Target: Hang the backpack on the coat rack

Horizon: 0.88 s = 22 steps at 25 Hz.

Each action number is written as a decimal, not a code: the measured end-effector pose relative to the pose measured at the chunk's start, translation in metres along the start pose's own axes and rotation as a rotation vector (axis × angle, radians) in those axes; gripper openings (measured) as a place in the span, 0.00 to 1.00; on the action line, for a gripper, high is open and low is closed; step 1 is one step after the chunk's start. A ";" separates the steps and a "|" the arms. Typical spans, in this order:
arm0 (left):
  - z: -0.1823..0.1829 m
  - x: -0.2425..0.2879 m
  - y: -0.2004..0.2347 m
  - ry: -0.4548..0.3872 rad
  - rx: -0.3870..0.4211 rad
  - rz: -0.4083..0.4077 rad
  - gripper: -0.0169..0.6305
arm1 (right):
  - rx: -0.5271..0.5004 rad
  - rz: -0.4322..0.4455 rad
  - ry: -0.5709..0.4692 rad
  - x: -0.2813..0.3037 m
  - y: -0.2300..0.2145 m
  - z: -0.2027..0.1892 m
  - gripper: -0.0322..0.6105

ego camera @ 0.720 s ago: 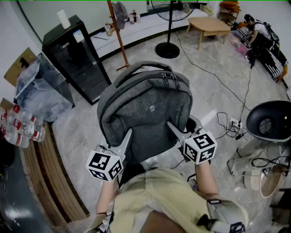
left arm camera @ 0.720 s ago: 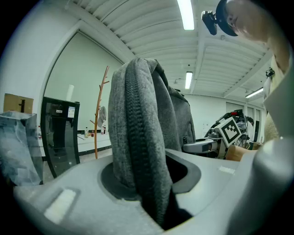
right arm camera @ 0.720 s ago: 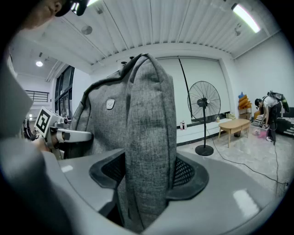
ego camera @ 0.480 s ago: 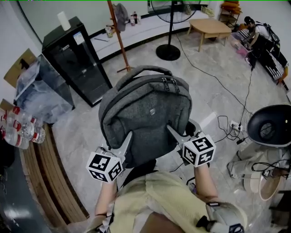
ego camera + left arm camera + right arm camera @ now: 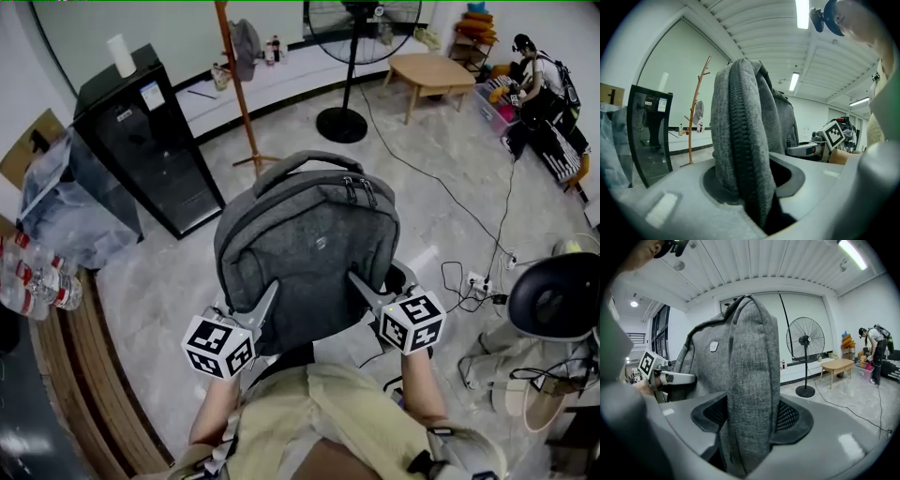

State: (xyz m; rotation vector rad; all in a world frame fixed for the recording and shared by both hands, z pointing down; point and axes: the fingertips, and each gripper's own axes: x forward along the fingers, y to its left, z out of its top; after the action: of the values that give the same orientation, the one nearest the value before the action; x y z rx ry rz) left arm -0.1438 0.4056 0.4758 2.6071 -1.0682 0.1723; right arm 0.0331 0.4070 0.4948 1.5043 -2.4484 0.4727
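A black cabinet (image 5: 141, 141) stands at the far left, and nearer, the left gripper (image 5: 265, 298) is clamped on the zippered left edge of the grey backpack (image 5: 309, 248). The backpack is held up off the floor in the middle, its top handle toward the wooden coat rack (image 5: 239, 84), which stands well apart on the far side. The right gripper (image 5: 362, 282) grasps the bag's right edge, thick fabric filling its jaws, with a floor fan (image 5: 352, 56) and a low table (image 5: 431, 70) far right
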 end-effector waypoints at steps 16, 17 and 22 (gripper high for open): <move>0.050 0.084 0.081 -0.016 0.004 0.008 0.23 | -0.008 0.026 0.011 0.104 -0.057 0.058 0.46; 0.052 0.088 0.083 -0.017 0.003 0.010 0.23 | -0.009 0.029 0.012 0.108 -0.060 0.061 0.46; 0.060 0.109 0.098 -0.027 -0.003 0.038 0.23 | -0.021 0.056 0.016 0.136 -0.080 0.074 0.46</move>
State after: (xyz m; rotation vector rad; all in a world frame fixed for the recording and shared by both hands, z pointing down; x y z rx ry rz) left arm -0.1352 0.2473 0.4687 2.5947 -1.1267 0.1446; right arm 0.0418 0.2328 0.4870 1.4211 -2.4811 0.4671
